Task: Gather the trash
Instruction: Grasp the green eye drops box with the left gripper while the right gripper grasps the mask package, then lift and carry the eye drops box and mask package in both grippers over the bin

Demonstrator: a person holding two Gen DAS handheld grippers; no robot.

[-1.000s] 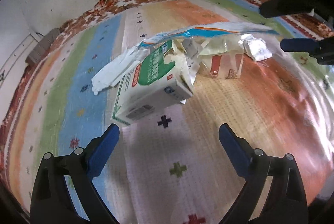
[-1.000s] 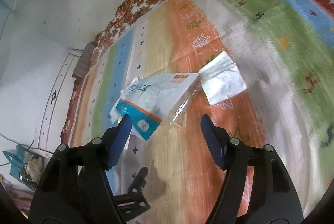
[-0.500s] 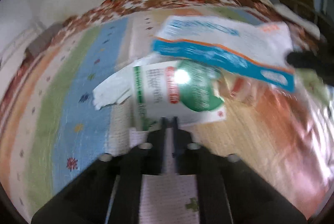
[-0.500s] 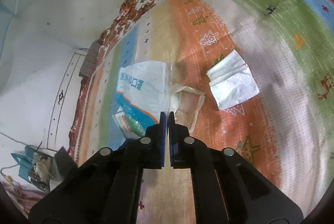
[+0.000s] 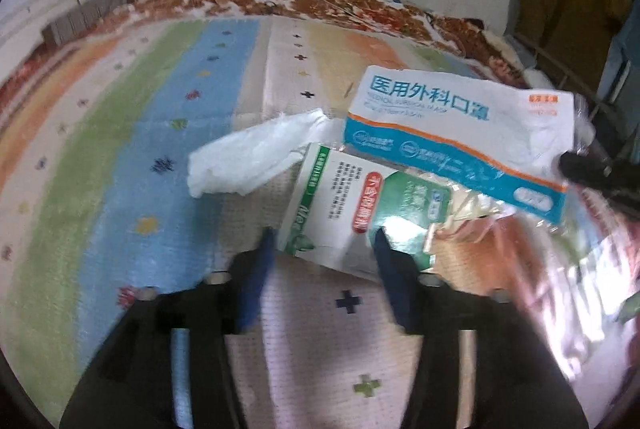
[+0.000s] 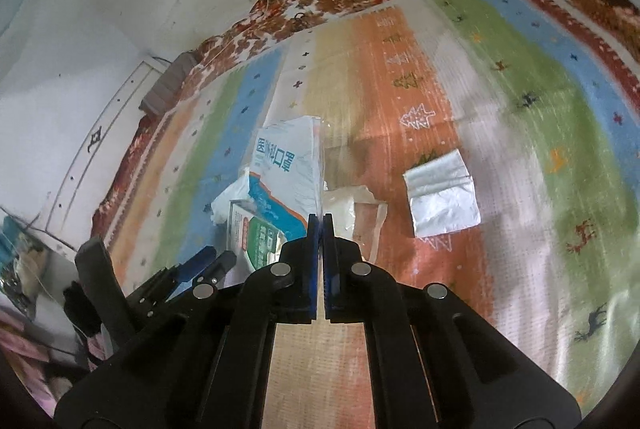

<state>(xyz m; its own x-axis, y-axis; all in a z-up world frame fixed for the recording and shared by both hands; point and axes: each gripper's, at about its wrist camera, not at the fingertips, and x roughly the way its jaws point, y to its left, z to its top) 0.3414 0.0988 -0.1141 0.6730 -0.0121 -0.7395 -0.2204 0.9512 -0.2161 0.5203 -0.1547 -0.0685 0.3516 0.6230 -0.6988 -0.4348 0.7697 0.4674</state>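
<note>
— What has each one got hold of?

— The right gripper (image 6: 319,219) is pinched fully closed on the clear plastic edge of the blue-and-white face mask bag (image 6: 286,173), which hangs lifted off the striped rug (image 6: 520,77). The left gripper (image 5: 324,241) has just been opening; its jaws now stand about halfway apart astride the near end of the green-and-white carton (image 5: 352,205). Whether the pads press on it I cannot tell; it looks loose to me.

— How will that stuff handle?

— All of it light, I'd judge. The bag is thin, limp film and slippery, so a hard pinch on a corner is the way, as it has. The carton is flattened card, stiffer, with a torn open end; best taken across its flat end, not by the ragged flap.

— How many pieces do you count?

— Five that I can make out: the one mask bag, the one carton beneath it, a crumpled white tissue (image 5: 256,157) just beyond the carton, a torn cream wrapper (image 6: 352,209) beside the closed jaws, and a folded white tissue (image 6: 440,201) lying apart on the orange stripe. Two grippers.
</note>
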